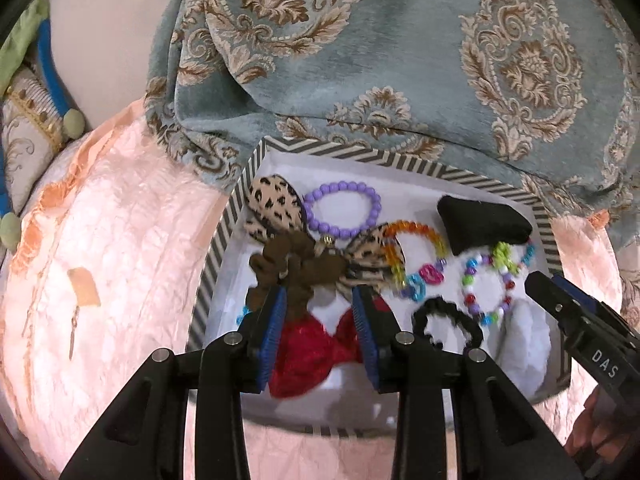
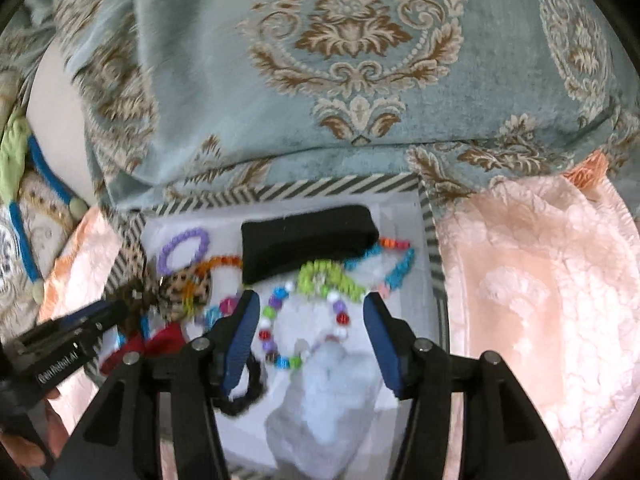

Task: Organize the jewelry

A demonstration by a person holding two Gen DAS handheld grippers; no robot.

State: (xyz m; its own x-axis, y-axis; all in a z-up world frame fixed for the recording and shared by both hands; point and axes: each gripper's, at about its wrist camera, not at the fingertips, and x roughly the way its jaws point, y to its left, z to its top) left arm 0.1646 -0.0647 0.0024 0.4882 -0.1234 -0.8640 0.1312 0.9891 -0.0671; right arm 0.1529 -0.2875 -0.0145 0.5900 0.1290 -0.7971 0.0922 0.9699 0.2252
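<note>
Left wrist: both tools, left tool [image 1: 320, 320] and right tool [image 2: 310, 332], released, empty, above striped-rim box [image 1: 224, 240].

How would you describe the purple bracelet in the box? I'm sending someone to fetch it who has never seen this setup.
Find the striped-rimmed box on the peach bedspread. Near its far left corner, beside the leopard-print bow, lies the purple bracelet. It is the only ring of plain, single-colour lilac beads; the other bracelets are multicoloured.

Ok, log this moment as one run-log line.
left gripper: open, over red bow | right gripper: open, over beaded bracelet | striped box: filled
</note>
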